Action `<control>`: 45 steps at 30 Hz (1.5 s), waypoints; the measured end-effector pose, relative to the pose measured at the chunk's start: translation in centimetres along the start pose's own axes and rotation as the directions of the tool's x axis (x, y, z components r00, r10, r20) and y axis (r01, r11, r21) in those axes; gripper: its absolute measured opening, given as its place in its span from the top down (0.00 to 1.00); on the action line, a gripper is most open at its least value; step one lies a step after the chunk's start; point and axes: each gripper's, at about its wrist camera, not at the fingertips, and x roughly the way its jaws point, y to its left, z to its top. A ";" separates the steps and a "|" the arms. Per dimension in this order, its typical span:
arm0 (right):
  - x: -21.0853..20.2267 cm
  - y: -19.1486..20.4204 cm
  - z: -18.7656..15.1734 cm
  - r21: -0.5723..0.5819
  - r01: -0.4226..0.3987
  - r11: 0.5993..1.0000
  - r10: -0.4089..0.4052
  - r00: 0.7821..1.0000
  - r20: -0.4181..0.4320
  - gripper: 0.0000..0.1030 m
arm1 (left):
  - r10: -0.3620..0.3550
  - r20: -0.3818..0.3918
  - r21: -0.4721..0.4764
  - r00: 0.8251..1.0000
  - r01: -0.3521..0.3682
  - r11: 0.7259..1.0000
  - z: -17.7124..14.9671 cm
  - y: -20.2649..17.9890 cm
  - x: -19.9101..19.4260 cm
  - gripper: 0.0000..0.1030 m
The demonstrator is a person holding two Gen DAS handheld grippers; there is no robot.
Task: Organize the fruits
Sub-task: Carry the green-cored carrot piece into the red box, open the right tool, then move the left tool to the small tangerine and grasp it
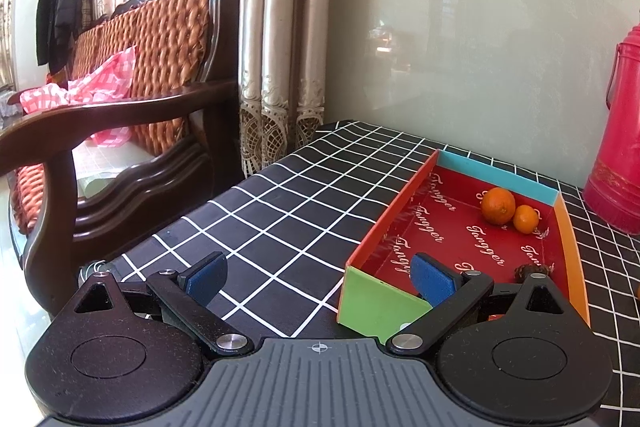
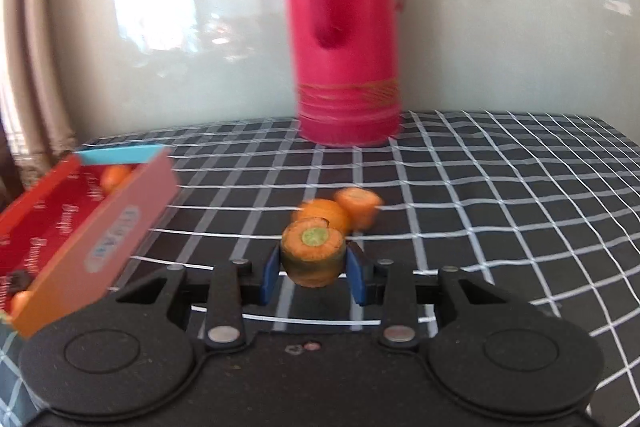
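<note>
Orange carrot stub [image 2: 313,253], cut end with a green core facing the camera, darkened lower skin: clamped between the blue pads [image 2: 357,277] of the right gripper [image 2: 313,273], jaws pressed on either side of it, above the worktop [image 2: 500,195].
Two further orange pieces [image 2: 358,209] lie on the cloth just beyond it, touching one another; blurred, kind uncertain.
Shallow cardboard box [image 1: 566,227], red printed lining, walls in orange, light blue and green: stands on the worktop, left of the held stub in the right wrist view. Contents: two oranges [image 1: 498,205], one larger and one smaller, side by side near the far blue wall; a dark rough-skinned item [image 1: 528,269] near the front, partly hidden.
Left gripper [image 1: 320,279]: jaws wide apart, nothing between them, its right pad [image 1: 432,281] over the near green corner of the box.
Worktop covering: black cloth with a white grid.
Red flask [image 2: 346,39] with handle: upright at the back against the pale glossy wall.
Left of the worktop: curtains [image 1: 280,39] and a dark wooden sofa [image 1: 132,115] with woven cushions.
</note>
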 end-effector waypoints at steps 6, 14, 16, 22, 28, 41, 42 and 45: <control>-1.4 3.3 0.5 -0.046 -0.145 0.988 0.147 0.988 0.039 0.74 | 0.015 0.003 -0.010 1.000 -0.015 1.000 0.1 0.6 -0.1 0.05; -2.9 8.8 0.5 -0.177 -0.335 0.926 0.347 0.937 0.045 0.74 | 0.053 -0.002 -0.041 0.999 -0.053 0.998 0.1 2.5 0.2 0.05; -2.9 10.1 0.4 -0.205 -0.367 0.907 0.381 0.924 0.033 0.74 | 0.060 -0.003 -0.047 0.998 -0.060 0.997 0.2 2.9 0.2 0.05; -2.5 12.6 -0.1 -0.267 -0.373 0.889 0.385 0.923 -0.005 0.74 | 0.075 -0.002 -0.050 0.997 -0.075 0.996 0.1 3.8 0.2 0.05; -2.6 13.2 -0.6 -0.286 -0.352 0.891 0.367 0.930 -0.001 0.70 | 0.091 -0.007 -0.068 0.996 -0.091 0.993 0.1 5.0 0.4 0.05; -4.4 9.0 0.1 -0.237 -0.191 0.953 0.227 0.965 0.135 0.18 | 0.057 0.008 -0.048 0.998 -0.057 0.997 0.1 3.2 0.1 0.05; -4.5 8.5 0.1 -0.230 -0.171 0.958 0.207 0.968 0.143 0.16 | 0.049 0.007 -0.043 0.999 -0.048 0.998 0.1 2.8 0.1 0.05; -4.8 6.8 0.1 -0.201 -0.108 0.974 0.141 0.977 0.160 0.09 | 0.019 0.007 -0.023 1.000 -0.019 1.000 0.0 1.3 -0.1 0.05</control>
